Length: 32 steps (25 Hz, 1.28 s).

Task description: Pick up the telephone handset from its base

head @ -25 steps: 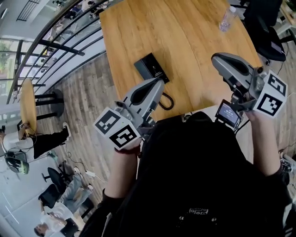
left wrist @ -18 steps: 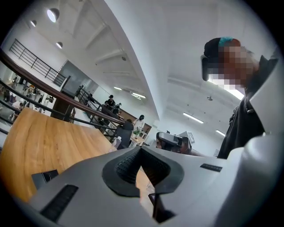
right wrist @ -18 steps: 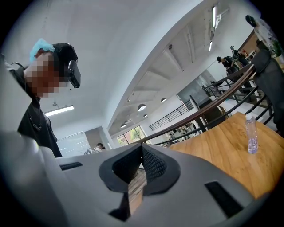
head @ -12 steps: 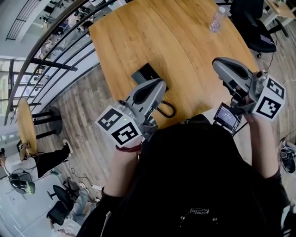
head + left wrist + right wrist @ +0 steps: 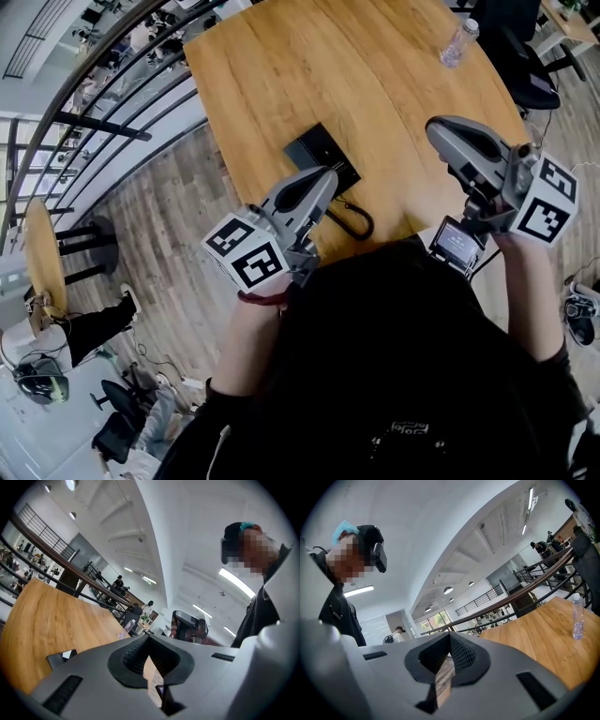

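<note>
change: we bring left gripper (image 5: 328, 174) down nearer phone (image 5: 322, 153) | jaws: both closed, empty; right gripper (image 5: 437, 128) aside | task: approach only, we must open first

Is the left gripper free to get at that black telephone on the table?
Probably yes. The left gripper hangs just beside the telephone, with nothing between them on the table. Its jaws are shut, though, and would have to open first.
</note>
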{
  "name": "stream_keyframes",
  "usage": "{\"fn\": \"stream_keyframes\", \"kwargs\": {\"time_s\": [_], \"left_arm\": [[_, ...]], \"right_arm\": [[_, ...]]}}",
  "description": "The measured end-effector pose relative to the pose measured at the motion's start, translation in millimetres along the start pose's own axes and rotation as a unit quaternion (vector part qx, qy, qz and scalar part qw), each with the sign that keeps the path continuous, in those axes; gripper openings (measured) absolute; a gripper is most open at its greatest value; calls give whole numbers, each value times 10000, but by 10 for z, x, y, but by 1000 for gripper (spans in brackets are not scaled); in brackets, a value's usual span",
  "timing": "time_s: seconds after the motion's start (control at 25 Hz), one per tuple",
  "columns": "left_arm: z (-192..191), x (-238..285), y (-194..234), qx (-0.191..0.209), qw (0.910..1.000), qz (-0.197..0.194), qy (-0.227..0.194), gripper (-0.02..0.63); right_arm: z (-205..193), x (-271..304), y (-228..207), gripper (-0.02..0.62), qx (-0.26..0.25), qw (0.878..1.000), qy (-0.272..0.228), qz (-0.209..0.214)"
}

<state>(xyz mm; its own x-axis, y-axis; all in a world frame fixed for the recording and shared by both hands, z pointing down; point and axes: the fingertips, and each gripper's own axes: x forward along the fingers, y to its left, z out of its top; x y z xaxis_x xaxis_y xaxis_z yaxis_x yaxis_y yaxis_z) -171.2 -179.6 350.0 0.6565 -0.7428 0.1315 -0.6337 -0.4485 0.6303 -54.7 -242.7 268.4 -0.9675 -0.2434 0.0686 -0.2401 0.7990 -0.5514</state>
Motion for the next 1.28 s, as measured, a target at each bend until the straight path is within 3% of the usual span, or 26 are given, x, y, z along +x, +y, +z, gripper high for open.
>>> {"fn": "stream_keyframes", "kwargs": {"time_s": [0.44, 0.56, 0.64, 0.72, 0.84, 1.04, 1.28], "left_arm": [[-490, -217, 515, -676, 9971, -56, 344, 5], [-648, -100, 610, -378, 9969, -423, 538, 5], [-772, -22, 752, -586, 9947, -681, 499, 6], [-903, -52, 954, -1200, 9899, -715, 247, 217], [-1137, -178, 1296, -1690, 9845, -456, 74, 227], [-1589, -361, 1785, -2163, 9760, 130, 216, 237], [-1877, -236, 2201, -2291, 9698, 582, 602, 250]], "right_arm": [[-122, 271, 155, 15, -69, 9995, 232, -222], [16, 233, 150, 15, -48, 9996, 72, -284], [82, 205, 191, 15, -31, 9997, -50, -253], [88, 144, 242, 15, -79, 9994, -35, -320], [180, 28, 317, 15, -167, 9990, -85, -405], [208, -87, 400, 15, -284, 9978, -65, -592], [186, -170, 327, 15, -280, 9962, -80, -817]]}}
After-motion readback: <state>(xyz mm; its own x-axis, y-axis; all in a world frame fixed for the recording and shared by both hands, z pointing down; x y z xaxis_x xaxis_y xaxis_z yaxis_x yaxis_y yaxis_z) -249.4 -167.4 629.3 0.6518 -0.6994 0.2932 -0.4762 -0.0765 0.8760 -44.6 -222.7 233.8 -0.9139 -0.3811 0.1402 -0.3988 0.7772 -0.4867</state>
